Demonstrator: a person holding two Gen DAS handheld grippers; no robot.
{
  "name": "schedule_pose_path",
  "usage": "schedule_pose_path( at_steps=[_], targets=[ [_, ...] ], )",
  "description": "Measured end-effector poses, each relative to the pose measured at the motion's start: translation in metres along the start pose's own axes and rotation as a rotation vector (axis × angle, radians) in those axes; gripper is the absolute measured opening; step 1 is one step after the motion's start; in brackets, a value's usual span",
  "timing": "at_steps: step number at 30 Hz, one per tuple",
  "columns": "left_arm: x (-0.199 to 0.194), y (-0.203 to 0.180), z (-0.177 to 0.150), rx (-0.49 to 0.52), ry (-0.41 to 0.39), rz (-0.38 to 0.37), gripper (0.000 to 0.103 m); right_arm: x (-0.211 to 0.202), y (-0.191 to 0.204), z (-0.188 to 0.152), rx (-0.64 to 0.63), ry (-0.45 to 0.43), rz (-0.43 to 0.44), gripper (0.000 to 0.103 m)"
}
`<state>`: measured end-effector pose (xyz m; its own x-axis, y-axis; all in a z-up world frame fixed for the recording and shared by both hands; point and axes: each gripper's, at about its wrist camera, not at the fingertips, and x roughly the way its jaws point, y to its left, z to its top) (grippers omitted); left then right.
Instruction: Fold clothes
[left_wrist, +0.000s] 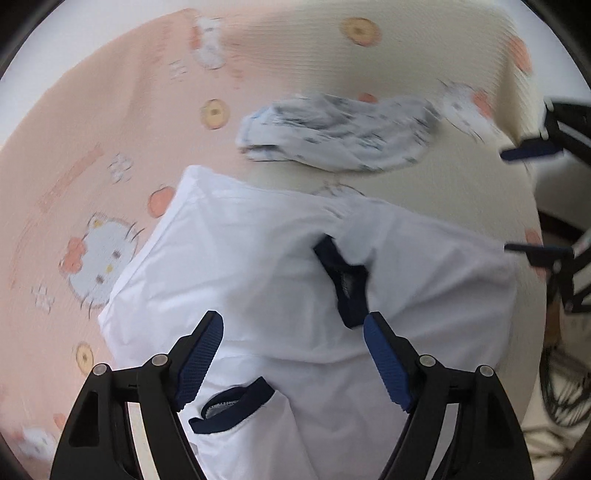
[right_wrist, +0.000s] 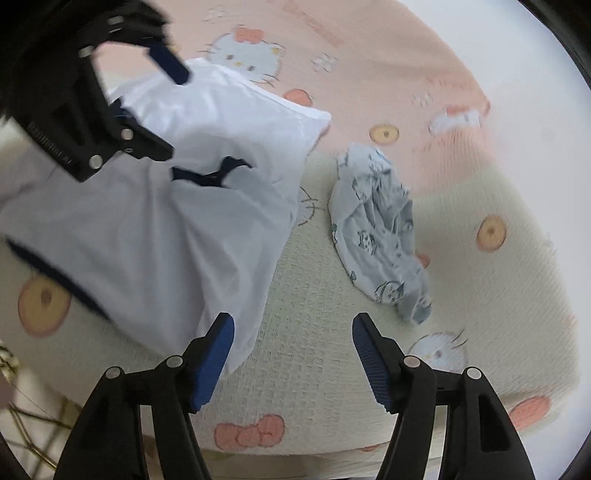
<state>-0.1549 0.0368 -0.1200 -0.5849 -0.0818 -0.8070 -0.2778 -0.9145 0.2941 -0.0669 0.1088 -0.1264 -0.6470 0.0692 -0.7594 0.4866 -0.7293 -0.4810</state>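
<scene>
On a pink and cream cartoon-cat blanket (left_wrist: 122, 122) lay a white shirt (left_wrist: 258, 266) with navy trim, roughly folded; its navy collar (left_wrist: 345, 280) sat near the middle of the cloth and a navy-edged sleeve cuff (left_wrist: 236, 406) lay at the near edge, between the left gripper's arms; beyond the shirt, apart from it, a small crumpled printed garment (left_wrist: 336, 133) lay on the cream part of the blanket; the left gripper (left_wrist: 293, 358) hung above the shirt with its blue pads spread wide, nothing pinched between them, pads clear of the cloth; in the right wrist view the right gripper (right_wrist: 293, 354) was spread wide too, empty, with only bare blanket (right_wrist: 306, 295) between the pads; its left pad looked just beside the shirt's (right_wrist: 147, 221) lower corner, contact not clear; the printed garment (right_wrist: 380, 232) sat ahead and slightly right of that gripper, well apart from the pads; the left gripper (right_wrist: 173, 70) showed at upper left in this view, over the shirt's far side; the right gripper (left_wrist: 532, 199) showed at the right edge of the left view, pads apart, by the shirt's right edge; both views were blurred; cables (left_wrist: 561, 391) were seen off the blanket's edge at right.
</scene>
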Motion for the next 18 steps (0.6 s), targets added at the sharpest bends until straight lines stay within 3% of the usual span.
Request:
schedule_pose_path(
  at_steps=[10, 14, 18],
  targets=[
    [0.011, 0.02, 0.023, -0.194, 0.034, -0.143, 0.077, 0.034, -0.04, 0.03, 0.216, 0.051, 0.282, 0.066],
    [0.023, 0.035, 0.033, -0.285, 0.036, -0.218, 0.077, 0.063, -0.071, 0.039, 0.411, 0.1, 0.435, 0.066],
    [0.041, 0.049, 0.029, -0.438, 0.039, -0.334, 0.077, 0.093, -0.096, 0.031, 0.652, 0.118, 0.577, 0.066]
  ],
)
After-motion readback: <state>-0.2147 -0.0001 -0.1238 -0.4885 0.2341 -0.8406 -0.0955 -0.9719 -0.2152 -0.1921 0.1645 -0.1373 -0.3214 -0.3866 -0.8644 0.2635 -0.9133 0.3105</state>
